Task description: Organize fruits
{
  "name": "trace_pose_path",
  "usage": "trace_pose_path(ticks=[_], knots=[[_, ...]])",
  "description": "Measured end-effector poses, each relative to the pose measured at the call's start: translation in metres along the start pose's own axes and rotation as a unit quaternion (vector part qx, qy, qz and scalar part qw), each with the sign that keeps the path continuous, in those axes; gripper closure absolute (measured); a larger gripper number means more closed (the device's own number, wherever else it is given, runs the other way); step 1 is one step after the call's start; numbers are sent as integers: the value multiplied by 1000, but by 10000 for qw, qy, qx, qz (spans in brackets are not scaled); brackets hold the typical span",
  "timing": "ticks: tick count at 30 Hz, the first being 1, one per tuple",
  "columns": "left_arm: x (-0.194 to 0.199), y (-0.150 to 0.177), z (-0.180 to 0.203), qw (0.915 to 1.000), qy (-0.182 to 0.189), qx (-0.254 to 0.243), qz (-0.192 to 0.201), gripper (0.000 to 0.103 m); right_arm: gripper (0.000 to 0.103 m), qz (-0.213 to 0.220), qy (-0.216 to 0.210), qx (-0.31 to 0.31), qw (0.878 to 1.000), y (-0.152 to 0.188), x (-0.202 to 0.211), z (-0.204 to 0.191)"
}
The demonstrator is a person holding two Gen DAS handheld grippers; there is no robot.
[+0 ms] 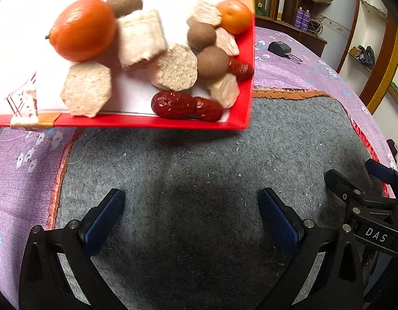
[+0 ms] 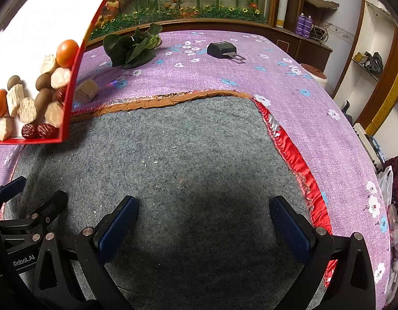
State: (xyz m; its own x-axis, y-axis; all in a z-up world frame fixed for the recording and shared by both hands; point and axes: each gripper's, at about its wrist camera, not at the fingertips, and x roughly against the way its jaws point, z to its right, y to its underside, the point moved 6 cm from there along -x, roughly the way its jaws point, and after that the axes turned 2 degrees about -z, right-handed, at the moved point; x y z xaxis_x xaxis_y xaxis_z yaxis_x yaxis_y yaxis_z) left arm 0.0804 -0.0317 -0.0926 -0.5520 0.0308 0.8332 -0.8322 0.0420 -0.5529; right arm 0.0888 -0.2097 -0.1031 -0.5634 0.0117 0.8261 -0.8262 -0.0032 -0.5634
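While both views show the red box point(image 1: 152, 122), only the right shows greens point(image 2: 132, 47).

Shallow red-walled cardboard tray point(image 2: 72, 82) tilts at upper left, oranges, brown fruits, dates and pale cut chunks heaped in its low corner; right gripper point(image 2: 203, 228) hovers wide open over grey felt mat point(image 2: 188, 142).
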Motion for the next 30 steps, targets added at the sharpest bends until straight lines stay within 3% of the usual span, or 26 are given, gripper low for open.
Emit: trace_pose_path(ticks=[30], knots=[[-14,-3,-14,10000,4,7,0,0,0,-26,-29,-25,10000,0,1,-1]])
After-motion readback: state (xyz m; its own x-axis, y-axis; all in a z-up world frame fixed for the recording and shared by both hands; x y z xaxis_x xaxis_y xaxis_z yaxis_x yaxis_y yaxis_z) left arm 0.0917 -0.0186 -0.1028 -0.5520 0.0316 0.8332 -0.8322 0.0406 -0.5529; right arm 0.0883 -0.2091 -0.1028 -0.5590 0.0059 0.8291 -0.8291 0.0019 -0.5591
